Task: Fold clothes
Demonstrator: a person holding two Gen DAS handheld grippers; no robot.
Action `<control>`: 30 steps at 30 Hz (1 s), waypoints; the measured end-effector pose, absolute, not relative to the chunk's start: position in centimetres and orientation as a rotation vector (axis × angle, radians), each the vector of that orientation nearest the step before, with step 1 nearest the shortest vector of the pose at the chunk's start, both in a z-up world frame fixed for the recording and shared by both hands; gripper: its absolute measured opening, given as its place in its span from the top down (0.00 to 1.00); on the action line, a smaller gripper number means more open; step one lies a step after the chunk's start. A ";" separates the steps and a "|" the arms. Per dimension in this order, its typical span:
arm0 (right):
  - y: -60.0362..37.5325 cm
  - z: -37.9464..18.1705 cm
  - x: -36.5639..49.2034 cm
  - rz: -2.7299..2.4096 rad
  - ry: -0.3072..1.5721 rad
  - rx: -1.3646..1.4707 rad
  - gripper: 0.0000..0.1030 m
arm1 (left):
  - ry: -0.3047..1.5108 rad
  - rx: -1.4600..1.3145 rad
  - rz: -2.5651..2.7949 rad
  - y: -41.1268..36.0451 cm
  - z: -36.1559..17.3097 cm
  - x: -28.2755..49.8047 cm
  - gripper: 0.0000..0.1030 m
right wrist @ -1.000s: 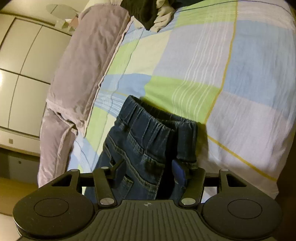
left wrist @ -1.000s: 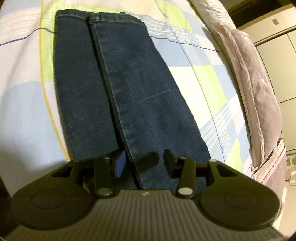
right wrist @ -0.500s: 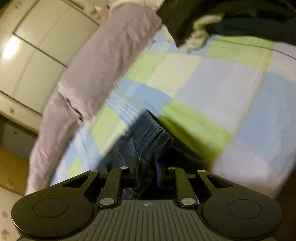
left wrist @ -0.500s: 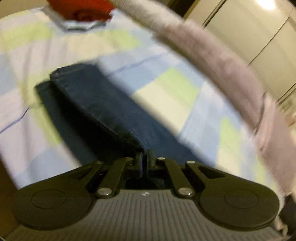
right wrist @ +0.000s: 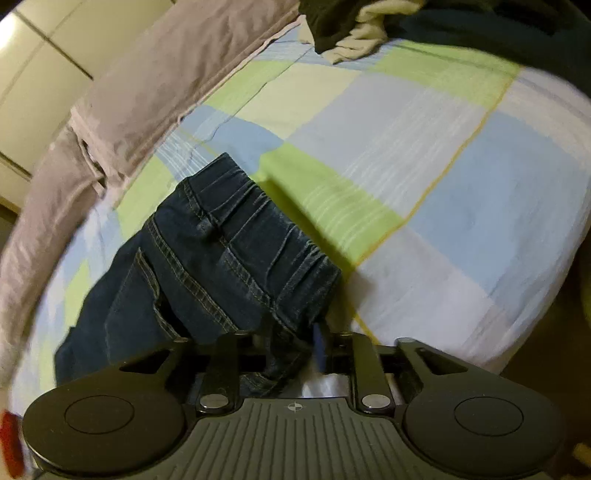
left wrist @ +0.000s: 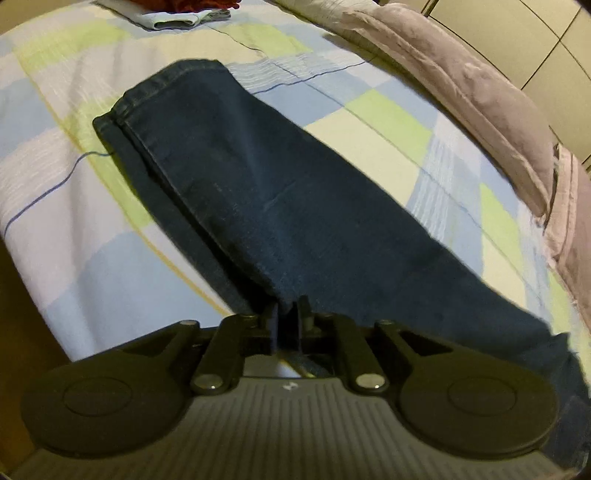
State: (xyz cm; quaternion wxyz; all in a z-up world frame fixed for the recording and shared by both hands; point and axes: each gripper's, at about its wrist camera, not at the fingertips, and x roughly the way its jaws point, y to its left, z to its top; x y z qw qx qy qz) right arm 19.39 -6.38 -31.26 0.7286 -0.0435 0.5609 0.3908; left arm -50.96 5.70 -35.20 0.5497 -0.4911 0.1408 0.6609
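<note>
Dark blue jeans [left wrist: 295,206] lie on the checked bedsheet [left wrist: 74,221], legs stacked lengthwise with the hems at the far end. My left gripper [left wrist: 287,321] sits at the near edge of the leg. Its jaws stand narrow and are opening, and the denim fold runs between them. In the right wrist view the gathered waistband and back pocket [right wrist: 221,266] lie just ahead. My right gripper [right wrist: 293,339] is wide and opening, with a bunch of the waistband loose between its jaws and a gap beside the blue right pad [right wrist: 320,343].
A grey-pink quilt [left wrist: 461,81] [right wrist: 166,62] lies rolled along the bed's far side, with pale wardrobe doors [right wrist: 44,55] behind. Folded clothes [left wrist: 177,18] sit at one end of the bed and a dark heap of garments [right wrist: 443,26] at the other.
Both grippers pinched shut on the jeans half a second ago and have parted again. Both views have rolled, so the jeans now run at a slant.
</note>
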 end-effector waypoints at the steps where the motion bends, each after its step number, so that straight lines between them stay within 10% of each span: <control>1: -6.3 -30.7 19.1 0.852 1.218 -0.130 0.39 | 0.295 -1.175 1.566 5.6 -34.9 -51.5 0.74; 23: -5.4 -30.0 15.1 0.509 1.175 -0.013 0.39 | -0.137 -1.360 1.673 8.2 -37.2 -66.5 0.72; 30: -5.2 -30.3 14.3 0.494 1.145 -0.006 0.39 | -0.113 -1.295 1.653 9.3 -36.9 -68.1 1.00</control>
